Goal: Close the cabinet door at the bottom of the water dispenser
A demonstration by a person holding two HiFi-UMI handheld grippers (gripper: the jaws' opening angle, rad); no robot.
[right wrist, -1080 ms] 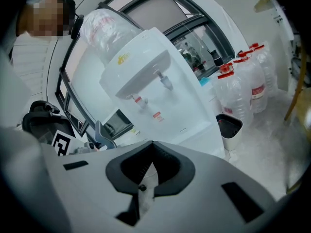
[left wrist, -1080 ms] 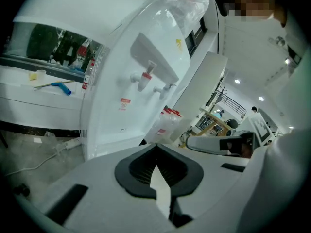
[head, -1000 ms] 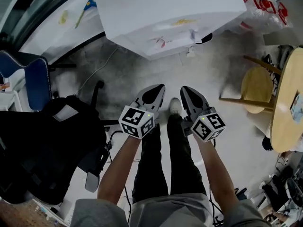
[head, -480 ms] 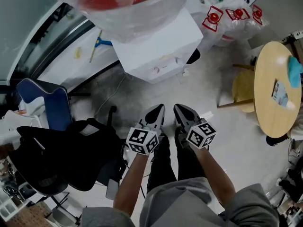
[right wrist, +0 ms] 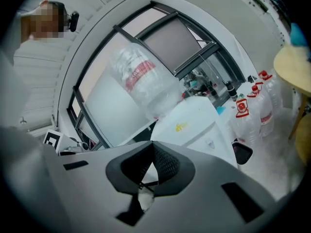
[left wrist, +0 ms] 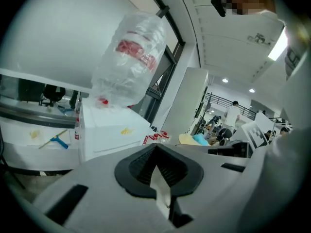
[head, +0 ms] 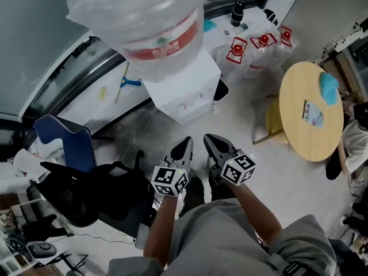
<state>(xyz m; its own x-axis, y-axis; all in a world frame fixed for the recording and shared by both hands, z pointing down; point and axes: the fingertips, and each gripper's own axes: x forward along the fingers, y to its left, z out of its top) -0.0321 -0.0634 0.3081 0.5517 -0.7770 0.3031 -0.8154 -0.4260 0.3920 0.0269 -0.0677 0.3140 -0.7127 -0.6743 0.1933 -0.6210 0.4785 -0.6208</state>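
The white water dispenser (head: 184,91) stands on the floor ahead, with a clear upturned bottle (head: 144,22) on top. From above, its lower cabinet door is hidden. My left gripper (head: 185,145) and right gripper (head: 210,141) are held side by side near the person's waist, both shut and holding nothing, well short of the dispenser. In the left gripper view the dispenser (left wrist: 109,132) and bottle (left wrist: 129,57) lie beyond the left gripper (left wrist: 156,152). The right gripper view shows the dispenser (right wrist: 194,125) past the right gripper (right wrist: 151,152).
A round wooden table (head: 313,111) and a stool (head: 275,119) stand to the right. Several spare water bottles (head: 259,48) sit behind the dispenser. A black office chair (head: 98,194) and a blue chair (head: 63,148) stand at the left.
The head view has risen and pulled back, so the dispenser looks smaller and farther and its bottle has come into view. Both grippers stay shut, side by side.
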